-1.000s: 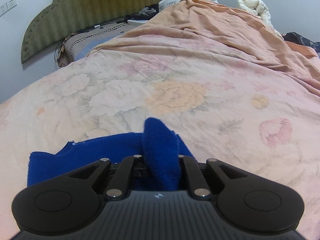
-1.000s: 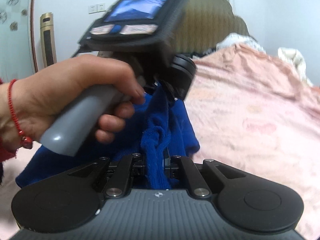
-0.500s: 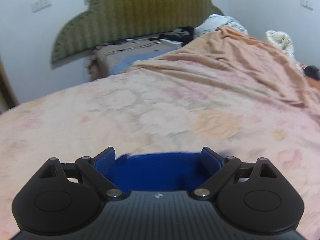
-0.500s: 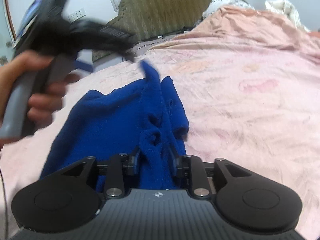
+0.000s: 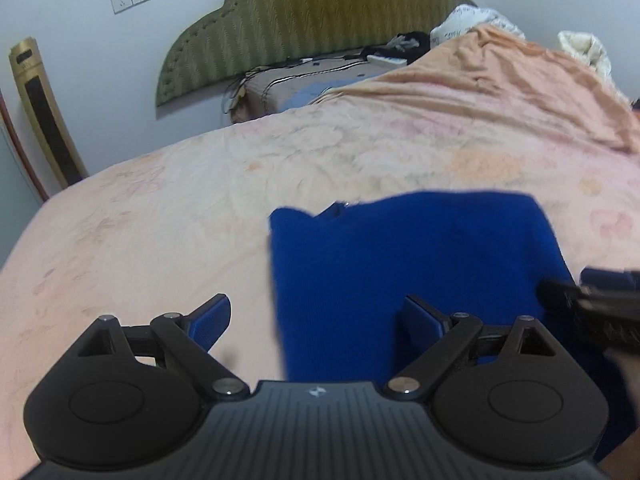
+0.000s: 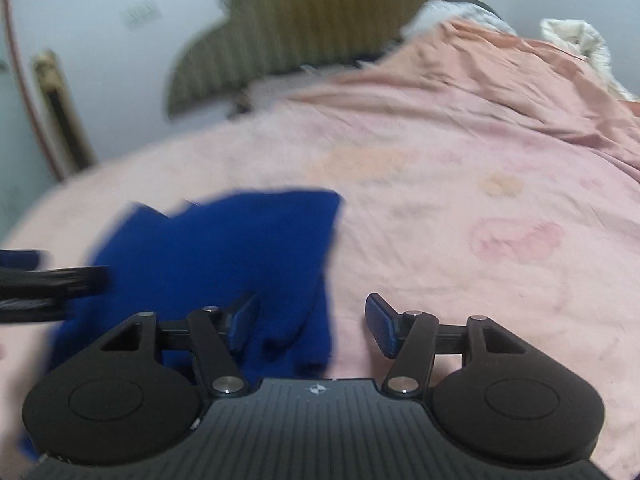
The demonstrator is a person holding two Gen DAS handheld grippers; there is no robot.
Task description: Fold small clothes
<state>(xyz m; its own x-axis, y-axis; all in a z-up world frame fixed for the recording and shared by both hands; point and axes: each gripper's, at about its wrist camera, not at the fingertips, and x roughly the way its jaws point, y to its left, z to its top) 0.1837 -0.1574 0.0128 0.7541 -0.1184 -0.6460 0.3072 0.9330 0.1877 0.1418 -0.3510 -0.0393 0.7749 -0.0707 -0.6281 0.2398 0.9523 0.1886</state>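
Observation:
A blue knitted garment (image 5: 412,264) lies folded flat on the floral pink bedspread (image 5: 160,232). My left gripper (image 5: 318,322) hangs wide open over the garment's near left edge, its pads apart from the cloth. In the right wrist view the same blue garment (image 6: 224,252) lies at lower left. My right gripper (image 6: 308,330) is over its near right edge with the jaws opening, and the cloth lies loose below them. The right gripper (image 5: 600,304) shows at the right edge of the left wrist view, and the left gripper (image 6: 44,284) at the left edge of the right wrist view.
An olive padded headboard (image 5: 320,12) stands at the far end. A bunched orange-pink quilt (image 5: 500,80) covers the bed's far right, with pale bedding (image 5: 584,48) beyond. Cables and dark items (image 5: 404,42) lie near the headboard. A gold tower appliance (image 5: 44,112) stands by the left wall.
Both grippers were shut on raised folds of the blue garment. They have let go and drawn back, and the garment now lies flat. The left opened first, the right is still widening.

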